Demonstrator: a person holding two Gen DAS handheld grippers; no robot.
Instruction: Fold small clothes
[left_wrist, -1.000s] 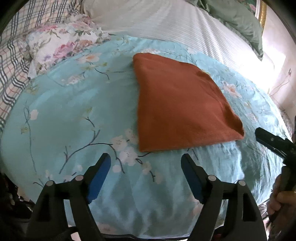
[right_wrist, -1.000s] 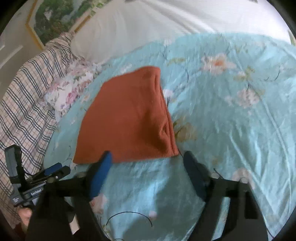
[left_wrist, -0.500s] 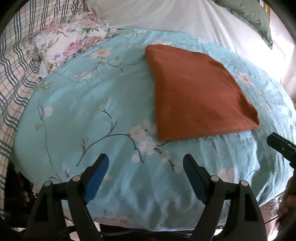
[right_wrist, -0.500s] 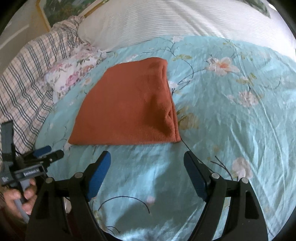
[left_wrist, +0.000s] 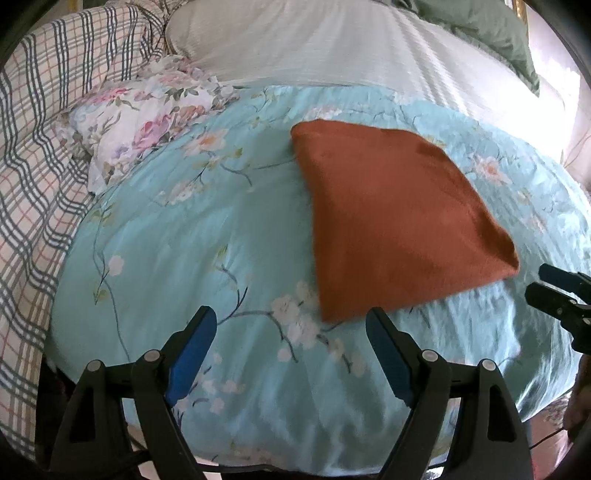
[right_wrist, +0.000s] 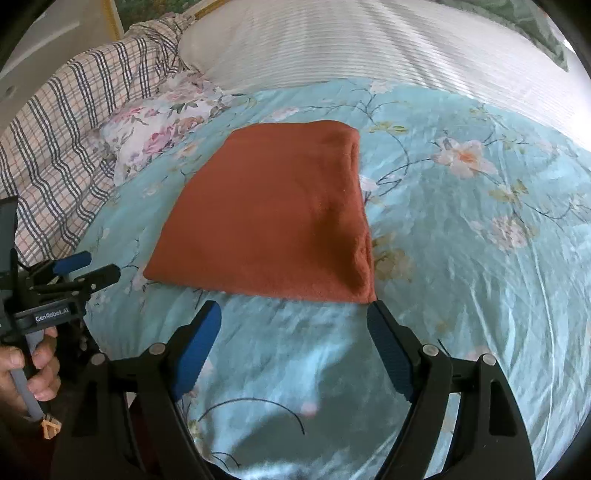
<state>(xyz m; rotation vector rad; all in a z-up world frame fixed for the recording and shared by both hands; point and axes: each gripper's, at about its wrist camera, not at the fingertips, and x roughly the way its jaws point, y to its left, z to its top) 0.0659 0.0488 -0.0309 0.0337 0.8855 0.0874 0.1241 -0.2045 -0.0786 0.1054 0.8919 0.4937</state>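
- I've got the rust-orange cloth (left_wrist: 399, 221) lying flat on the light-blue floral quilt (left_wrist: 184, 258), already a tidy layered rectangle by the look of it, near the quilt's front edge.
- My left gripper (left_wrist: 290, 328) hangs just short of the cloth's near-left corner, jaws wide apart, nothing between the blue pads.
- My right gripper (right_wrist: 293, 321) sits at the near-right corner, jaws spread too and empty; its right fingertip looks almost level with that corner, though I can't say it touches.
- From the right camera I can see the stacked edges running along the cloth's right side, so I judge that's the open side and the left is the fold.
- If another fold is wanted, I'd pinch both near corners together, catching every layer, not just the top one.
- Go in low and shallow, or the pads will bite the slippery quilt underneath and drag it along.
- Lift both corners evenly, carry them to the far edge, lay them down and let go only once the edges line up.
- The floral pillow (left_wrist: 147, 125) and the checked blanket (left_wrist: 33, 166) are well off to the left, out of my path.
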